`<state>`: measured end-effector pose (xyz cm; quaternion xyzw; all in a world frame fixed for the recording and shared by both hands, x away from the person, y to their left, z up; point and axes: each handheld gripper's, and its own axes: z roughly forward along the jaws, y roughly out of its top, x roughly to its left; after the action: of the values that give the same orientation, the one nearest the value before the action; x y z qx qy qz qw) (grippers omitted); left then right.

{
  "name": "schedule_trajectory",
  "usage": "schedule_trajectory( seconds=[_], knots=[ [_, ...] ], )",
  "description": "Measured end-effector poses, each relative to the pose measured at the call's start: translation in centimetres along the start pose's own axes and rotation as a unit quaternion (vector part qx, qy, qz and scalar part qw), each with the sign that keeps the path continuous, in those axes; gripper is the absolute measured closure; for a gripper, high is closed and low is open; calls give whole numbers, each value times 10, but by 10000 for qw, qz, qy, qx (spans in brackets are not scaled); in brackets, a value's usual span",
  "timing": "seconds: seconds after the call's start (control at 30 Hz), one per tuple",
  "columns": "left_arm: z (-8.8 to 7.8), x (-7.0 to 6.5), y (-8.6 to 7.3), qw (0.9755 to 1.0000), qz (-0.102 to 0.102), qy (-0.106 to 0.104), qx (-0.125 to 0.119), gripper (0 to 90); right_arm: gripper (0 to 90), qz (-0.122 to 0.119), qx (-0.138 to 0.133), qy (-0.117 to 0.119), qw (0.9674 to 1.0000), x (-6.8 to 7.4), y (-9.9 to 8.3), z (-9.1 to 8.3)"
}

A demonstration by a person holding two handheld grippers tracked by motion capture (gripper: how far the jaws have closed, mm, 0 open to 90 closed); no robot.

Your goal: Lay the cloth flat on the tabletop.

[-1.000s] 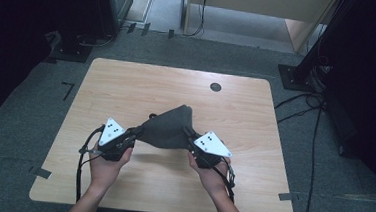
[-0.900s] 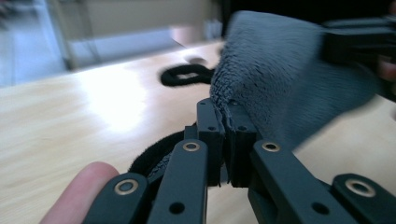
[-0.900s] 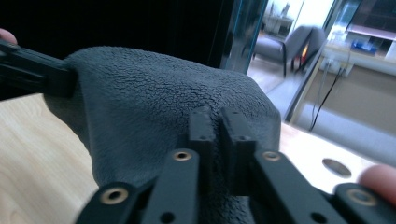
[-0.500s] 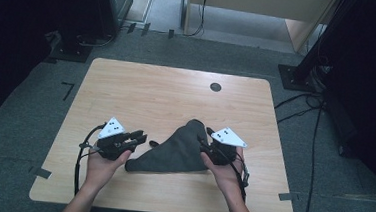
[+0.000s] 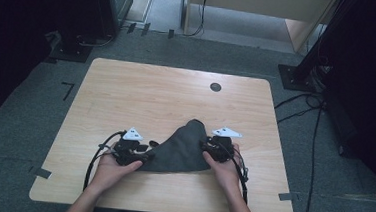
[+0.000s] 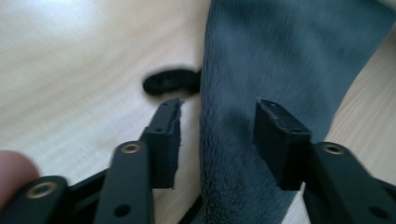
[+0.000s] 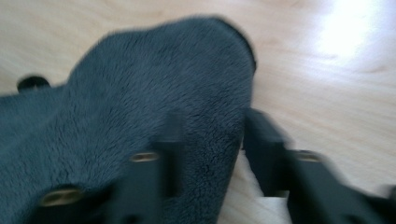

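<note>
- Grey fleece cloth (image 5: 180,150) lies on the tabletop (image 5: 141,98), near its front edge.
- Left gripper (image 6: 218,128): jaws apart, just opening, straddling the cloth's edge, not pressing.
- Right gripper (image 7: 210,135): jaws just closing over the cloth's edge; grip cannot be told.

Both forearms reach in from the near edge, hands low and close together, the left tongs (image 5: 140,150) with jaws parted and just opening, the right tongs (image 5: 208,146) likewise apart but just closing.
</note>
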<state>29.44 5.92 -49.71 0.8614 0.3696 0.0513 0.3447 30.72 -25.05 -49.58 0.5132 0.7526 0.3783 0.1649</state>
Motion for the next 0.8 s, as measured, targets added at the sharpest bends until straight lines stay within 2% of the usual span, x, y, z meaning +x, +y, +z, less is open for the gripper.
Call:
schedule_trajectory(
  seconds=[0.03,0.07,0.1,0.13,0.17,0.2,0.3,0.33,0.37,0.4,0.43,0.47,0.5,0.57,0.6,0.63,0.67,0.7,0.73,0.77,0.8],
  knots=[
    [0,-2,-2,9999,76,54,-105,671,853,-78,14,-53,10000,1,0,1],
    [-3,-4,-1,9997,107,8,-235,833,877,-112,-91,-58,9999,1,1,-3],
    [-3,-4,-1,9997,107,8,-235,857,877,-112,-91,-58,9999,1,1,-3],
    [-8,-7,-1,9989,293,26,-374,864,883,-142,-250,-138,9995,0,3,-11],
    [-8,-7,-1,9989,293,26,-374,867,883,-142,-250,-138,9995,0,3,-11],
    [-10,-10,0,9982,376,-5,-472,867,882,-128,-331,-167,9992,-1,4,-15],
    [-19,-21,2,9942,661,-348,-770,867,874,-47,-437,-416,9982,-7,5,-27],
    [-21,-33,4,9896,875,-693,-905,866,853,0,-435,-621,9971,-9,5,-31],
    [-21,-33,4,9896,875,-693,-905,864,853,0,-435,-621,9971,-9,5,-31],
    [-16,-52,5,9840,1171,-1005,-885,862,784,51,-535,-947,9941,-9,6,-35],
    [-16,-52,5,9840,1171,-1005,-885,858,784,51,-535,-947,9941,-9,6,-35],
    [-12,-61,5,9806,1347,-1163,-818,858,764,72,-616,-1073,9923,-9,7,-37],
    [-7,-70,5,9779,1518,-1258,-701,839,714,93,-745,-1100,9911,-9,9,-41],
    [5,-82,4,9748,1677,-1426,-361,817,685,94,-813,-1140,9901,-8,10,-42],
    [10,-85,3,9732,1733,-1497,-209,794,676,113,-885,-1055,9904,-5,11,-44],
    [15,-86,1,9718,1734,-1597,-88,777,647,135,-996,-812,9916,-1,12,-43],
    [18,-85,0,9705,1729,-1682,-13,760,608,111,-991,-535,9936,5,14,-41],
    [19,-84,0,9699,1692,-1753,-11,752,556,9,-864,-288,9958,13,16,-36],
    [19,-82,0,9694,1651,-1816,-8,742,500,-276,-681,62,9973,35,19,-27],
    [19,-80,0,9694,1608,-1856,-27,742,500,-276,-681,62,9973,35,19,-27],
    [18,-78,0,9691,1581,-1893,-29,734,469,-491,-626,111,9968,56,22,-21]
  ],
)
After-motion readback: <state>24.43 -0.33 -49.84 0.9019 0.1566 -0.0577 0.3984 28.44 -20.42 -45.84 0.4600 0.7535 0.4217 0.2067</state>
